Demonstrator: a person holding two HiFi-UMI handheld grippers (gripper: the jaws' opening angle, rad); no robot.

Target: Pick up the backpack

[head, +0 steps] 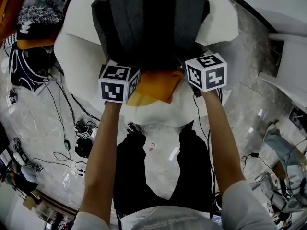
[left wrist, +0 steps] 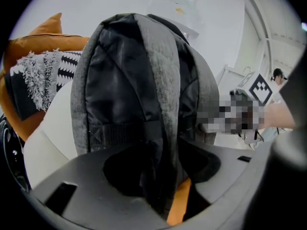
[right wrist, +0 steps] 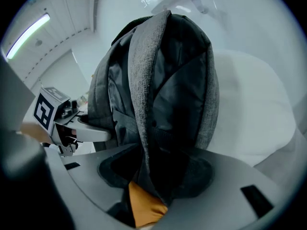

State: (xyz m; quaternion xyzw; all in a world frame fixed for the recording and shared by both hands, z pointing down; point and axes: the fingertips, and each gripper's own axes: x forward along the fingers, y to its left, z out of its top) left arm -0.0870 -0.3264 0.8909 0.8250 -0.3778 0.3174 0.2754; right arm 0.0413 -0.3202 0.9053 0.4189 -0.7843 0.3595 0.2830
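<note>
A white cushioned seat [head: 74, 49] carries the grey backpack [head: 148, 23] — an orange cushion [head: 156, 87] lies at its front edge.

the backpack [head: 148, 23] stands on the seat [head: 76, 51] just ahead of both claws, one shoulder strap [left wrist: 160, 104] running down between the jaws of the left claw [left wrist: 160, 186] and the other strap [right wrist: 144, 80] between the jaws of the right claw [right wrist: 153, 181]. a cushion [head: 156, 87] lies under the two claws' tips, below the strap ends. off to the left claw's left, a blanket [left wrist: 43, 75] lies beside the backpack.
</note>
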